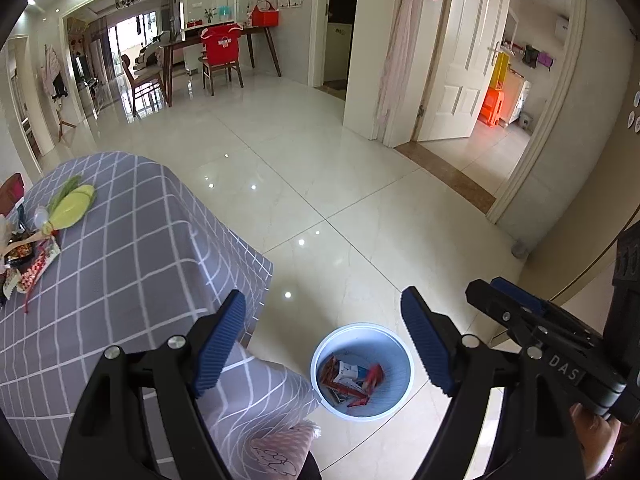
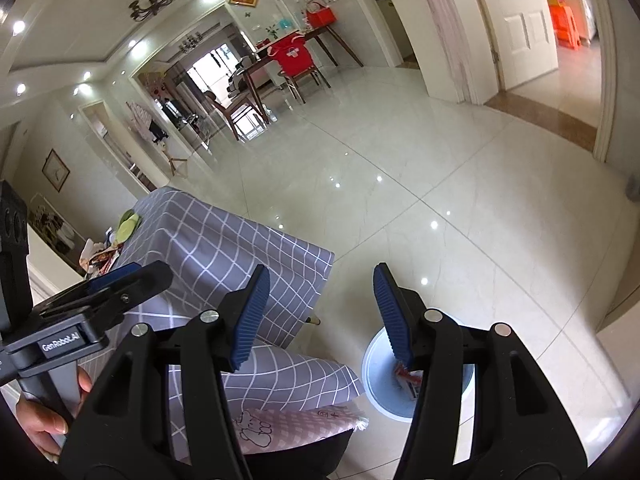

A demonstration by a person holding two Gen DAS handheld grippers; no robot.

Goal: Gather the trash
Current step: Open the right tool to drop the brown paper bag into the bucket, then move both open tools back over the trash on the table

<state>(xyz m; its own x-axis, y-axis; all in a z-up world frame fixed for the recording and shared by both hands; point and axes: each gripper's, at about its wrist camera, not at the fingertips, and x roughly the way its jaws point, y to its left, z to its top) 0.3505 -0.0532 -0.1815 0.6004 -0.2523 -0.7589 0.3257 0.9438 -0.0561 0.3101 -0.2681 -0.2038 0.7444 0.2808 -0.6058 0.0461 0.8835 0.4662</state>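
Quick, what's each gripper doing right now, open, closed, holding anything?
Left gripper: open, holding nothing.
Right gripper: open, nothing between its pads.

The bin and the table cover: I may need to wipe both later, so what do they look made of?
The bin looks like smooth moulded plastic, pale blue with a white rim: thin even wall, soft sheen. The table cover looks like woven fabric, grey with white grid lines: matte, draping in soft folds over the corner. The exact fibre cannot be told.
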